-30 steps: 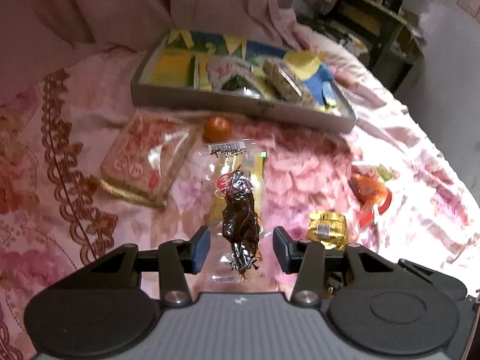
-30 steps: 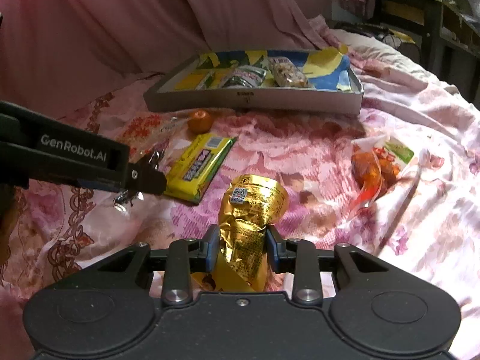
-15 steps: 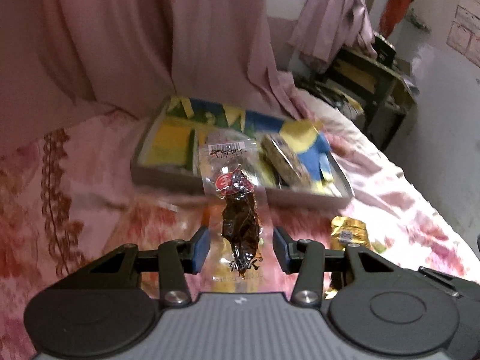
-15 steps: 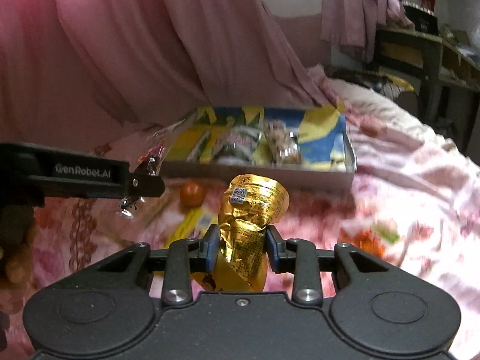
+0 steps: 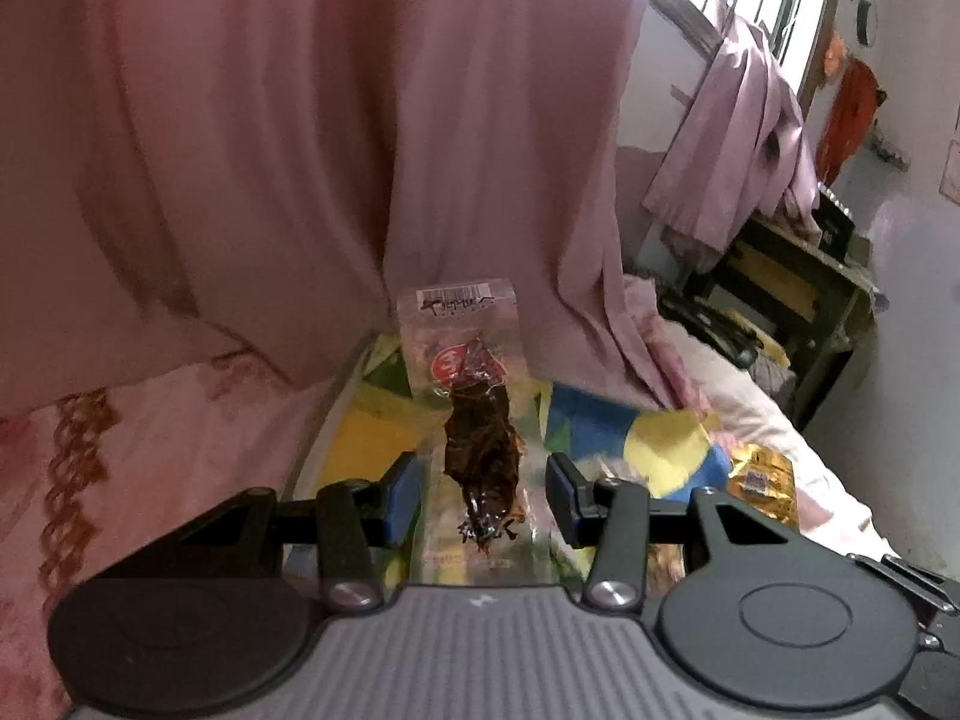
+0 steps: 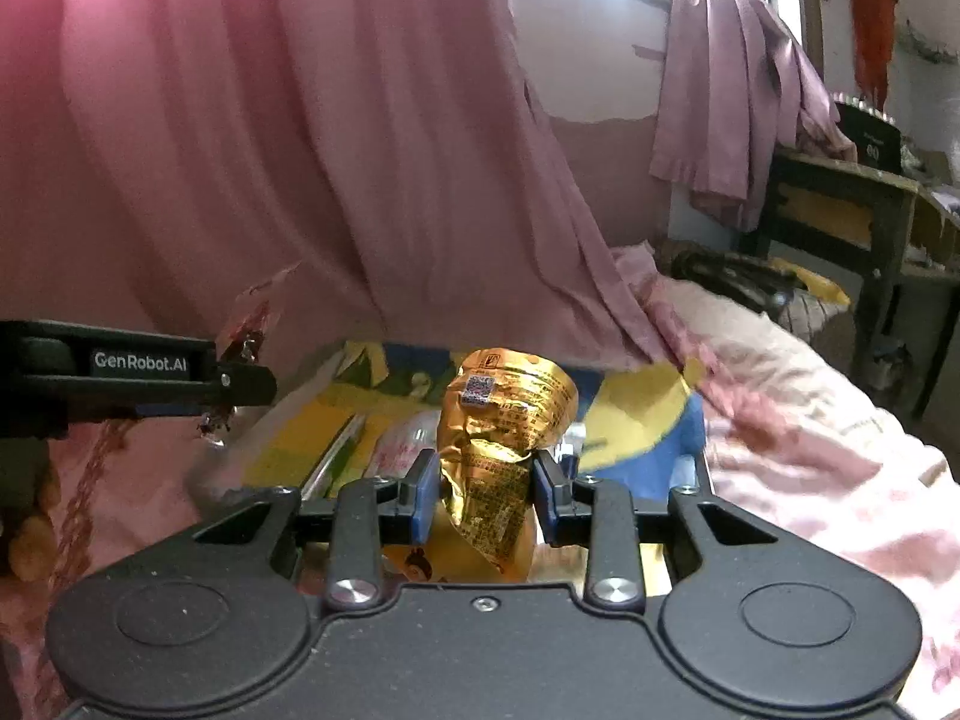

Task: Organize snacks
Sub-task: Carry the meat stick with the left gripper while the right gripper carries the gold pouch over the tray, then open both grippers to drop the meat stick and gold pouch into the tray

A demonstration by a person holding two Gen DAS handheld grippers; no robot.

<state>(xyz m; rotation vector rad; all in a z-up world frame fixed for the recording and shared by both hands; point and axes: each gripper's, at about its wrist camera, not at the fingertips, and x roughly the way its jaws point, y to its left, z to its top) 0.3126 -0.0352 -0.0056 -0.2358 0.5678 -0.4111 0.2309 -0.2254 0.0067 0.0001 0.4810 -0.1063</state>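
**Both grippers carrying snacks above the tray**

Nearest me, my right gripper (image 6: 483, 495) is clenched on a crumpled gold packet (image 6: 501, 426). My left gripper (image 5: 486, 495) holds a clear packet of dark dried snack (image 5: 474, 420) between its blue pads, though I cannot tell whether they press it. Both hang over the tray (image 6: 636, 414) on the floral bedspread (image 6: 828, 462). Pink curtains (image 5: 300, 150) behind.
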